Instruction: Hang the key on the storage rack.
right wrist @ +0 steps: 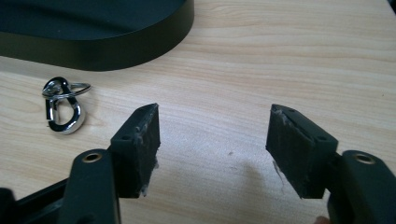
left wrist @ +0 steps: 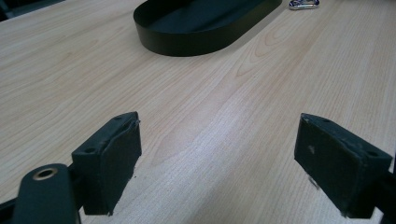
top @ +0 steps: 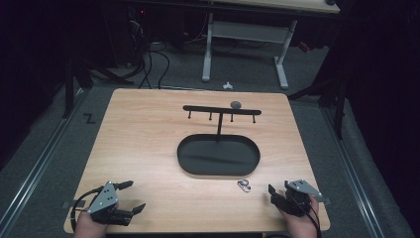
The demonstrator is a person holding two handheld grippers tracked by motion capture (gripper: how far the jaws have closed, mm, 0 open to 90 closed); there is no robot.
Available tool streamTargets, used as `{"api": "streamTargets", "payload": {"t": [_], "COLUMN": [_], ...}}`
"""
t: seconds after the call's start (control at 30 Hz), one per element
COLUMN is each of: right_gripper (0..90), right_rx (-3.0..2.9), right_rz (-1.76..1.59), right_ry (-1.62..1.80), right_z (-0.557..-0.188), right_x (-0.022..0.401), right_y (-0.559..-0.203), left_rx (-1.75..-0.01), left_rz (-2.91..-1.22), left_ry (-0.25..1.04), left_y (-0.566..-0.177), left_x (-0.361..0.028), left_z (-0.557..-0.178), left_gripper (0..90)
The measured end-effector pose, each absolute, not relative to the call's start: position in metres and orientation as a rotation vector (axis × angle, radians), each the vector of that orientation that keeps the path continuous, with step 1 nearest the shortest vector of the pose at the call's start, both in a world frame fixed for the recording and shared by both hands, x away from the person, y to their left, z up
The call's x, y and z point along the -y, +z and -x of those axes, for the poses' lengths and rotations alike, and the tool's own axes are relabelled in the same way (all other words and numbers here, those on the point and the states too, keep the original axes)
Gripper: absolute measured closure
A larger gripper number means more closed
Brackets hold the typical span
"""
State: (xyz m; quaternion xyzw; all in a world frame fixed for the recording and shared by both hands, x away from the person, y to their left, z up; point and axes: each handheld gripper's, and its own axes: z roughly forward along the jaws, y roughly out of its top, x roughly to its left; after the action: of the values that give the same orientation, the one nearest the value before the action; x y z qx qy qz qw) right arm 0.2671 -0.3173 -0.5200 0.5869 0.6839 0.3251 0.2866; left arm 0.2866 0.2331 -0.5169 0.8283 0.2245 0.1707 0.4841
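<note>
Resting near the table's [top: 148, 114] front edge, both the left gripper [top: 132, 197] and right gripper [top: 273, 193] gape, bare wood between them, the carabiner [top: 243, 186] just beside the right.

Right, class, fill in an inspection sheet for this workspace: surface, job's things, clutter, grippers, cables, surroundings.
Surface: light wooden table, bare apart from the job's things.
Job's things: silver carabiner lying flat beside the black oval tray; a post rises from the tray's far end and carries a bar with hooks.
Clutter: small grey round thing by the bar, too small to identify.
Grippers: left gripper open, nothing between the jaws; right gripper open, near the carabiner, not touching it.
Cables: one trails from each gripper; more lie on the floor beyond the table.
Surroundings: dim room, grey floor, white desk frame behind.
</note>
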Motion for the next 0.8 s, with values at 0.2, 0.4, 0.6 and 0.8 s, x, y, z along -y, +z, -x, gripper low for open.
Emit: {"api": "streamTargets", "payload": {"t": [0.2,0.4,0.6,0.8], "right_gripper": [32.9,32.9,32.8,29.6], "right_rx": [-1.818,-1.820,-1.818,-1.849], "right_rz": [-1.586,-1.579,-1.581,-1.571], "right_ry": [0.882,0.880,0.877,0.858], "right_z": [-0.2688,-0.2673,-0.2642,-0.2663], "right_x": [0.3157,0.3155,0.3182,0.3161], "right_y": [-0.5204,-0.5211,-0.5206,-0.5197], "left_rx": [-0.552,-0.552,-0.546,-0.549], "left_rz": [-2.014,-2.009,-2.013,-2.013], "left_ry": [0.415,0.418,0.421,0.423], "left_y": [-0.5166,-0.5164,-0.5163,-0.5166], "left_x": [-0.2352,-0.2324,-0.2305,-0.2306], "left_z": [-0.2862,-0.2883,-0.2891,-0.2892], "left_gripper": [15.3,15.3,15.3,15.3]}}
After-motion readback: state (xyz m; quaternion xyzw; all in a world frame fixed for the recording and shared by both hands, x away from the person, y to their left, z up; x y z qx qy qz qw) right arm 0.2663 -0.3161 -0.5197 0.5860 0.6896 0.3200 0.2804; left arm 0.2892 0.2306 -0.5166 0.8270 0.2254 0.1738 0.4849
